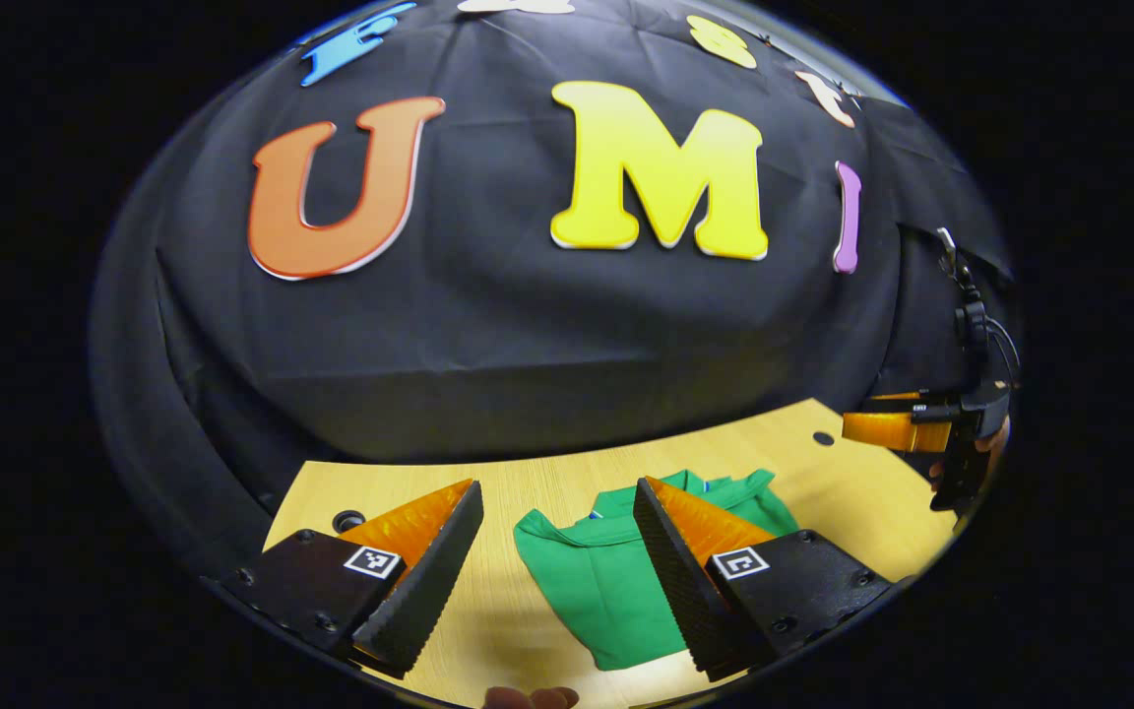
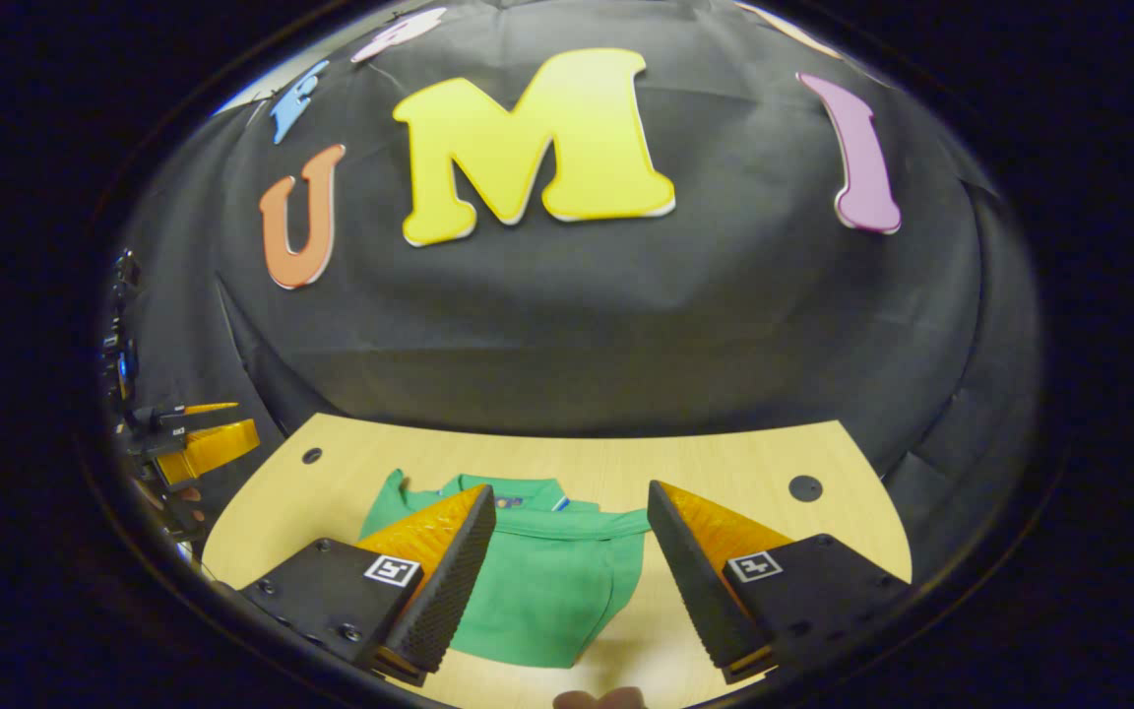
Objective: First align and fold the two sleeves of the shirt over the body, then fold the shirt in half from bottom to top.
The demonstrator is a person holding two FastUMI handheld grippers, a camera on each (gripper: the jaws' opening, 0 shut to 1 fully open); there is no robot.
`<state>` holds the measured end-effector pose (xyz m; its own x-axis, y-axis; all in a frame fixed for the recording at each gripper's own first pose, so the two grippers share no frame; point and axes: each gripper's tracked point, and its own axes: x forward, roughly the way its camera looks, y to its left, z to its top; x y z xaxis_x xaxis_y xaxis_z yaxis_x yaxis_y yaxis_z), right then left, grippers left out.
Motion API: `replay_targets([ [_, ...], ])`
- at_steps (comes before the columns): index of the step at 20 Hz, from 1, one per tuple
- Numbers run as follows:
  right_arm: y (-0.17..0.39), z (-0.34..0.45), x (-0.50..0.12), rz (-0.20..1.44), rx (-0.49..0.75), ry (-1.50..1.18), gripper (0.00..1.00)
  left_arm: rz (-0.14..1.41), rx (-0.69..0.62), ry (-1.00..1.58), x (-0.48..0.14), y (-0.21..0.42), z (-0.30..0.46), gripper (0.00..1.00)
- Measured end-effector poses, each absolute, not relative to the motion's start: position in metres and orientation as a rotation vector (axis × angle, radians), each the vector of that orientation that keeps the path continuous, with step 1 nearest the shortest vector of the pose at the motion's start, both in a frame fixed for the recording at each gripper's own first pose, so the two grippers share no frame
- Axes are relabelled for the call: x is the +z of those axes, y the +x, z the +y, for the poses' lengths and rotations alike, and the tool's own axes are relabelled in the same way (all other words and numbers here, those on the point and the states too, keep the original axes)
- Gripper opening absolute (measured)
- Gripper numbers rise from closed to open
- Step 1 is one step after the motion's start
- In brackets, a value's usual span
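A: Above the pale wooden surface (image 1: 567, 473), the left gripper (image 1: 557, 502) hangs with its jaws wide apart, nothing between them and nothing touched.

B: And the right gripper (image 2: 572, 502)?

A: The same. Its jaws stand wide apart over the surface (image 2: 724, 453), gripping nothing and clear of the cloth below.

B: Where is the shirt?

A: The green shirt (image 1: 606, 581) lies on the surface, folded into a compact bundle. In the left gripper view it sits below and between the fingers, partly hidden by the right-hand finger. In the right gripper view the shirt (image 2: 547, 581) lies between the fingers, its collar toward the booth's black wall, the left-hand finger covering one side of it.

B: Any writing to read?

A: Each finger carries a small square black-and-white marker, a coded pattern rather than words. There is a small blue patch at the shirt's collar, too small to make out.

B: Anything else?

A: In the left gripper view the right gripper (image 1: 897, 430) shows far off at the right edge, over the surface's corner. In the right gripper view the left gripper (image 2: 208, 443) shows at the left edge. Round dark holes mark the surface's far corners.
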<state>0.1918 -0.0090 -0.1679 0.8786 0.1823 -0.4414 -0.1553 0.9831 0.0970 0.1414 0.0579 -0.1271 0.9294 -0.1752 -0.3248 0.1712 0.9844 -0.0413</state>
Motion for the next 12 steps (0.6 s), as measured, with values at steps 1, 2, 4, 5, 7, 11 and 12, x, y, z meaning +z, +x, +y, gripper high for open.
replay_targets([
  [1, 0.176, -0.009, -0.150, 0.430, 0.172, 0.055, 0.93, 0.296, -0.165, -0.025, -0.109, 0.126, 0.060, 0.99],
  [2, 0.160, -0.007, -0.133, 0.396, 0.167, 0.052, 0.92, 0.271, -0.159, -0.038, -0.095, 0.116, 0.057, 0.99],
  [4, 0.123, -0.002, -0.101, 0.335, 0.163, 0.064, 0.92, 0.219, -0.146, -0.042, -0.067, 0.089, 0.051, 0.98],
  [5, 0.105, 0.000, -0.088, 0.311, 0.158, 0.068, 0.92, 0.190, -0.137, -0.038, -0.056, 0.078, 0.049, 0.98],
  [7, 0.068, 0.002, -0.073, 0.280, 0.138, 0.082, 0.97, 0.170, -0.130, -0.095, -0.044, 0.051, 0.038, 0.98],
  [11, 0.009, 0.009, -0.055, 0.214, 0.112, 0.093, 0.97, 0.099, -0.068, -0.108, -0.025, -0.003, 0.034, 0.98],
  [12, -0.004, 0.013, -0.055, 0.207, 0.119, 0.087, 0.97, 0.089, -0.053, -0.090, -0.024, -0.017, 0.033, 1.00],
])
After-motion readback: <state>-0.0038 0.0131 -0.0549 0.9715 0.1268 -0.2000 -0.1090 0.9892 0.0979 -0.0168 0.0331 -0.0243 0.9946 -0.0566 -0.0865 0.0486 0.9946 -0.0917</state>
